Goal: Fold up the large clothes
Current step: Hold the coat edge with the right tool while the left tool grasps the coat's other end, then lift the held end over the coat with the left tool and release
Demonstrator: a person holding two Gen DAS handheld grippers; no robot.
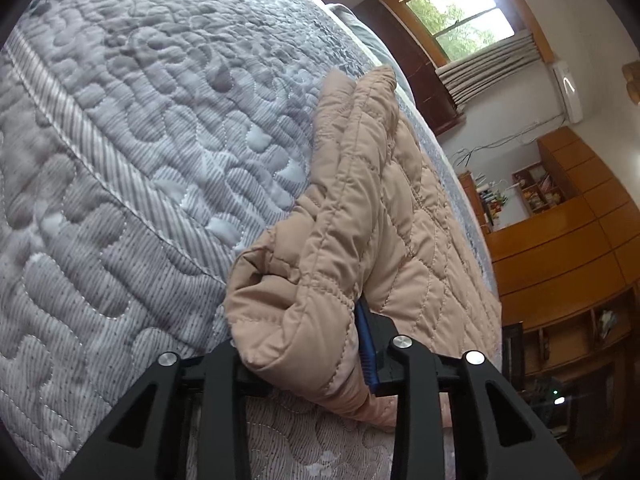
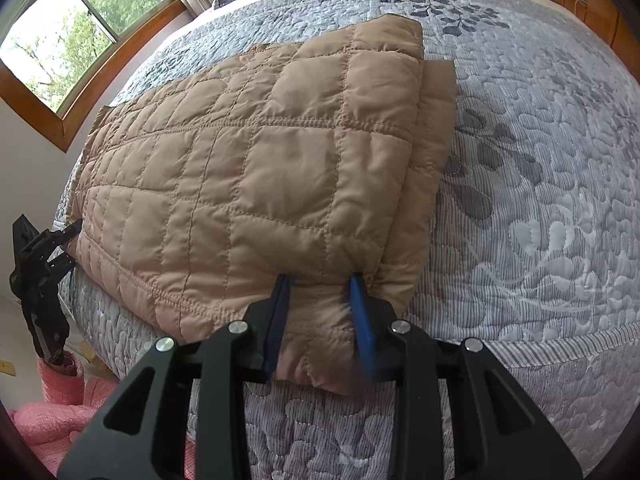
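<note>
A tan quilted jacket (image 2: 256, 184) lies folded on the bed, its near edge hanging over the bed's front edge. My right gripper (image 2: 320, 284) has its blue fingers either side of a bunch of the jacket's near edge and grips it. In the left wrist view the jacket (image 1: 360, 208) runs away along the bed, and my left gripper (image 1: 308, 344) is closed on a thick fold of its corner; only one blue finger (image 1: 366, 344) shows. The left gripper also shows in the right wrist view (image 2: 60, 240), at the jacket's far left corner.
The bed is covered by a grey quilted leaf-pattern bedspread (image 2: 540, 184). A window (image 2: 72, 28) is at the left. Pink fabric (image 2: 60, 400) lies on the floor at the left. Wooden cabinets and shelves (image 1: 568, 240) stand beyond the bed.
</note>
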